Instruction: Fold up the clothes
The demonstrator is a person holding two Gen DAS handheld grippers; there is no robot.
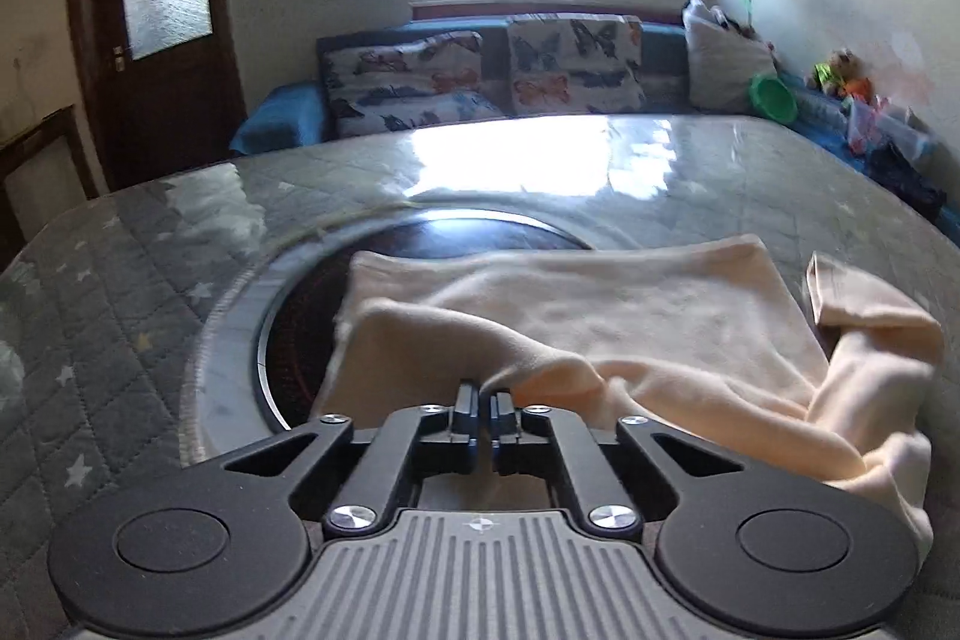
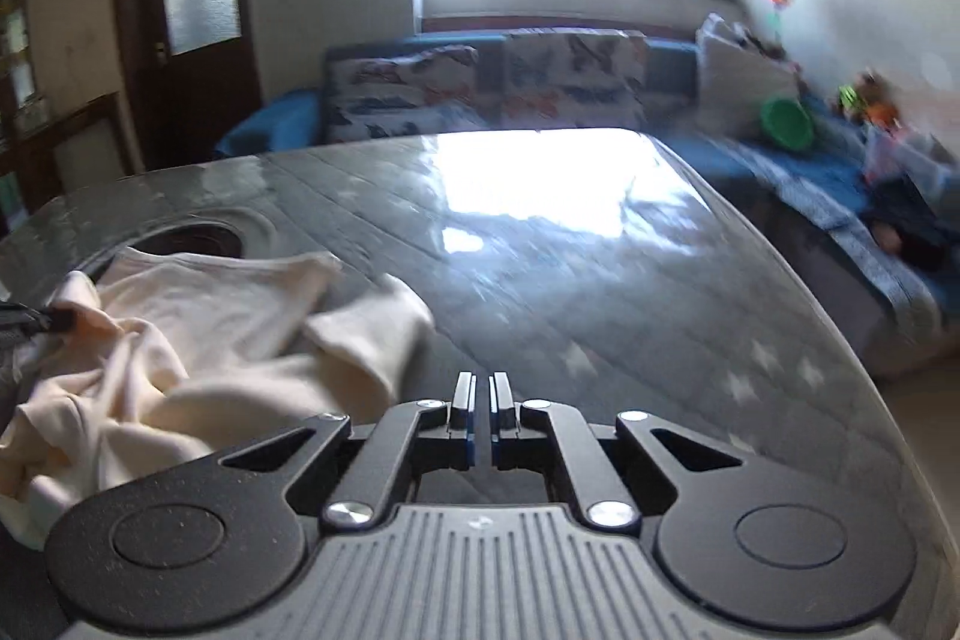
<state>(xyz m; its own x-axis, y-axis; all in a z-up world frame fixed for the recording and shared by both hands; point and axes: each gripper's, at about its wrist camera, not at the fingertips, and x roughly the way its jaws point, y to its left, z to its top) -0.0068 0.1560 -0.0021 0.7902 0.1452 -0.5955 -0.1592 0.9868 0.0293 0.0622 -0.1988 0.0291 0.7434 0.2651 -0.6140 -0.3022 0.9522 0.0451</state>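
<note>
A cream garment point(image 1: 630, 328) lies rumpled on the quilted grey table cover point(image 1: 120, 292), partly over a round dark opening point(image 1: 300, 334). My left gripper point(image 1: 485, 391) is shut on a fold of the garment's near edge and lifts it slightly. In the right wrist view the same garment point(image 2: 198, 334) lies at the left, with the left gripper's fingertips point(image 2: 57, 319) pinching it. My right gripper point(image 2: 482, 382) is shut and empty, over the bare table cover point(image 2: 600, 292) just right of the garment.
A blue sofa with butterfly cushions point(image 1: 480, 70) stands beyond the table's far edge. Toys and a green bowl point(image 1: 774, 97) lie at the right by the wall. A dark door point(image 1: 156, 10) is at the left.
</note>
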